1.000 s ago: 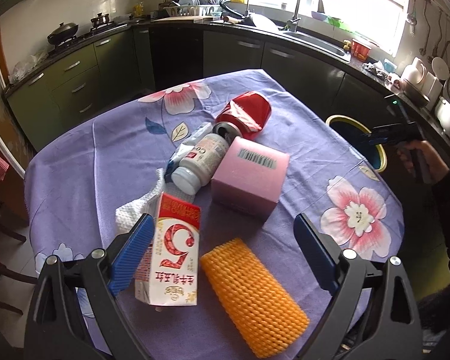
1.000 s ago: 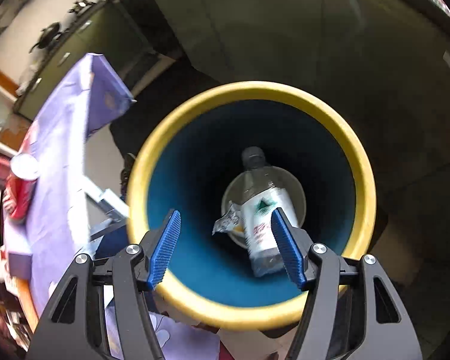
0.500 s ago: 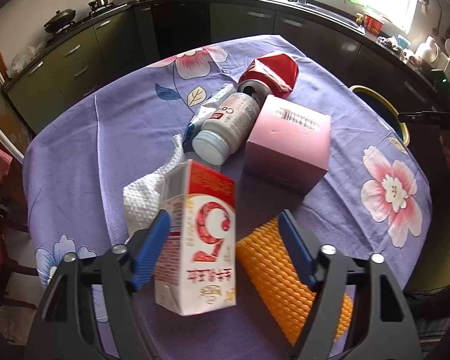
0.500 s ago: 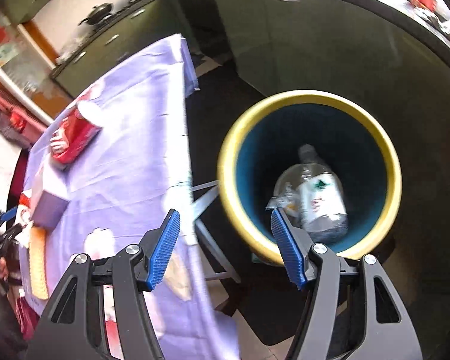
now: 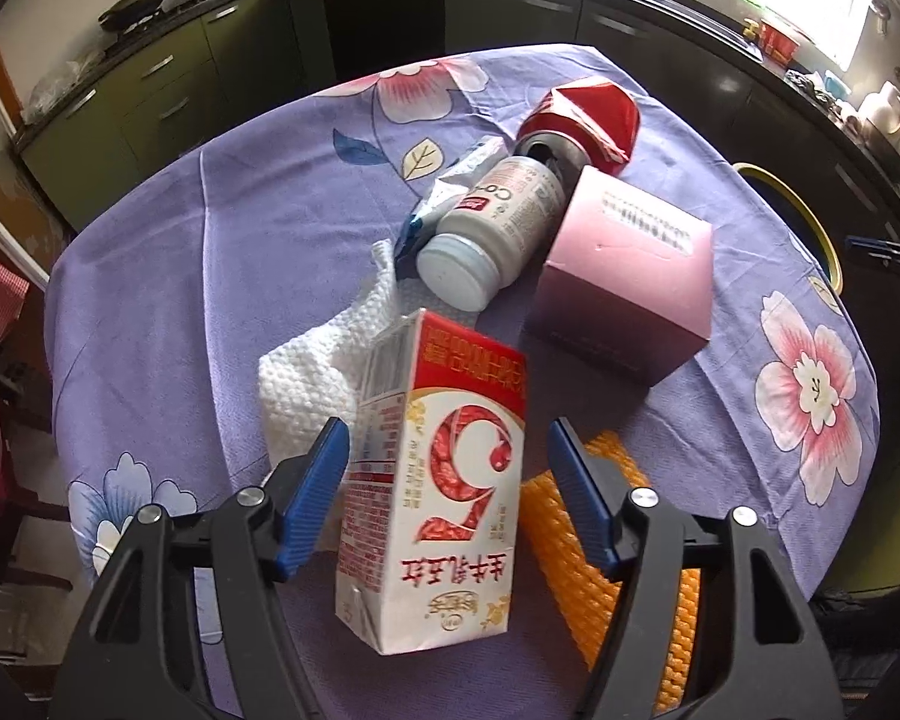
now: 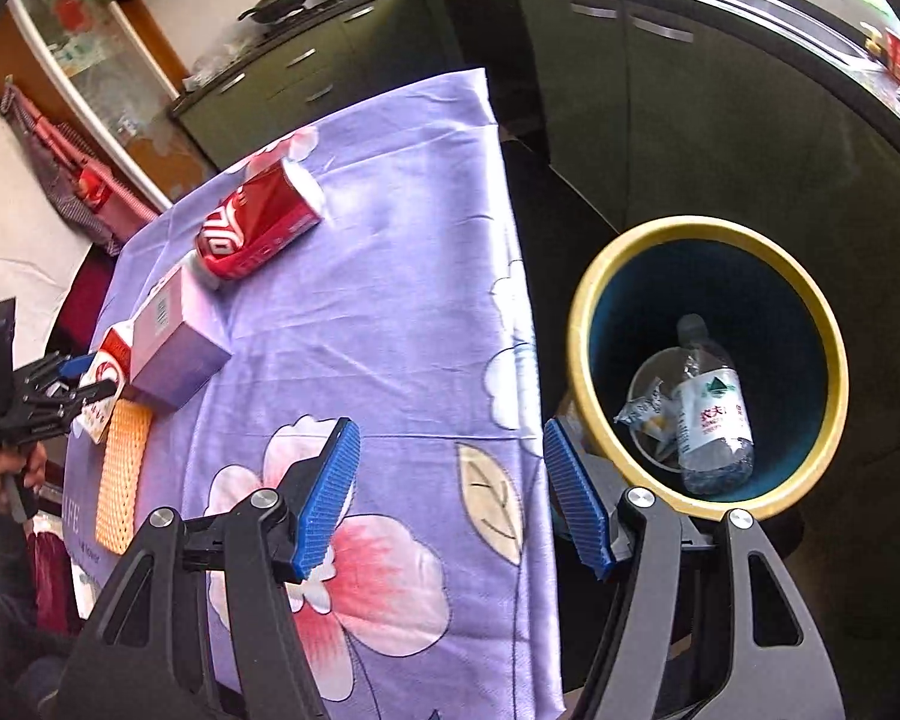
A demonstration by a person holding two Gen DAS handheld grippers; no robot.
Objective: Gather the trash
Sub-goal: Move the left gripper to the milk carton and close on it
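Milk carton sits between left gripper pads; jaws just narrowed, a sliver of gap each side, no firm contact visible. Orange mesh crowds its right pad, paper towel its left. Right gripper half-open, empty, above the tablecloth edge; bin just right, bare cloth ahead.
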